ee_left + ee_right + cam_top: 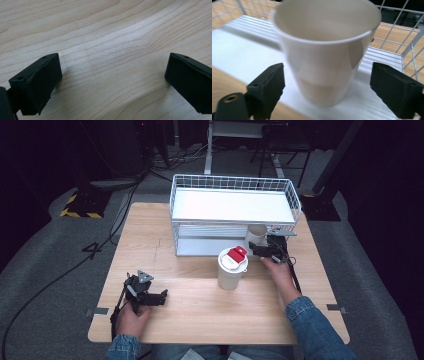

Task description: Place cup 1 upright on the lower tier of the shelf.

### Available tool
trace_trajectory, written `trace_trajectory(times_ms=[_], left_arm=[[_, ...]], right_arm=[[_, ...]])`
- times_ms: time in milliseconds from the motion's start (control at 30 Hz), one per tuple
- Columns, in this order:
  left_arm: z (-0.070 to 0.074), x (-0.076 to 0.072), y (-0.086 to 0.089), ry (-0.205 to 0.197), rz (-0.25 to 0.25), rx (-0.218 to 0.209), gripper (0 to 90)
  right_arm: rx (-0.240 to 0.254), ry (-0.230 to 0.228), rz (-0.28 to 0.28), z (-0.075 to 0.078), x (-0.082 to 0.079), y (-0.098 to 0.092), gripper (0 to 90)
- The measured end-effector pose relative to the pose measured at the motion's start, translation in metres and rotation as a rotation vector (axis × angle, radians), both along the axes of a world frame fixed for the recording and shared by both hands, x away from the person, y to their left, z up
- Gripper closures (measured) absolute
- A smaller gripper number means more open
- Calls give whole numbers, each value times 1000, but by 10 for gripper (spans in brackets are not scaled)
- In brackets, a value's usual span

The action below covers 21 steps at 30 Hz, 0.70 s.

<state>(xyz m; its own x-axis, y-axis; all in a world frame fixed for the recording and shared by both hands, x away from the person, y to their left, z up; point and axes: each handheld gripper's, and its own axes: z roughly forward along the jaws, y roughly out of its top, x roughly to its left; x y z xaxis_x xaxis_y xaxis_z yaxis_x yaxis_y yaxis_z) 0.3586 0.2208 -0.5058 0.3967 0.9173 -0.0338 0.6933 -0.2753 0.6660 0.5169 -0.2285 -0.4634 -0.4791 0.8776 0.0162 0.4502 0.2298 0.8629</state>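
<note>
Left hand-held gripper [161,296]: near counter [200,320] edge, resting low over bare wood; jaws wide, nothing between them.
Lidded cup [231,268]: mid-counter, upright, white lid with red tab; stands apart from both grippers.
Right hand-held gripper [256,249]: at the mouth of the rack's lower shelf; jaws partly open, flanking the open cup [324,50] with a gap on each side, pads not pressing.
Open cup: upright on the white lower shelf [237,50] of the wire rack [235,185], near its front right corner, no lid.
Step in hand: judged a release of the open cup on the shelf, or the approach to a grip; frames do not decide which.
Next move: if releasing, draw the gripper straight back without brushing the cup wall.
Edges: upper shelf close overhead, wire side just right of the cup; little headroom.
Open room: broad bare counter left and front; 1 lidded cup sits close beside the withdrawal path.
</note>
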Motion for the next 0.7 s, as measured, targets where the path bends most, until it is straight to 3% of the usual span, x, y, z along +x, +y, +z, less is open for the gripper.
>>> trace_trajectory(times_ms=[100, 133, 333, 467, 700], left_arm=[[0, 0, 0, -1, -1, -1, 14], [0, -1, 0, -3, -4, 3, 14], [0, -2, 0, -4, -9, 1, 14], [0, -2, -1, -1, -13, -3, 14], [0, -1, 0, -2, -18, -3, 14]], right_arm=[[-7, -12, 10, 3, -7, -1, 125], [8, -4, 46, 6, -15, -4, 124], [26, 4, 65, 10, -39, -11, 124], [38, 18, 94, 11, -66, -22, 125], [-2, 17, 206, 9, -113, -43, 130]])
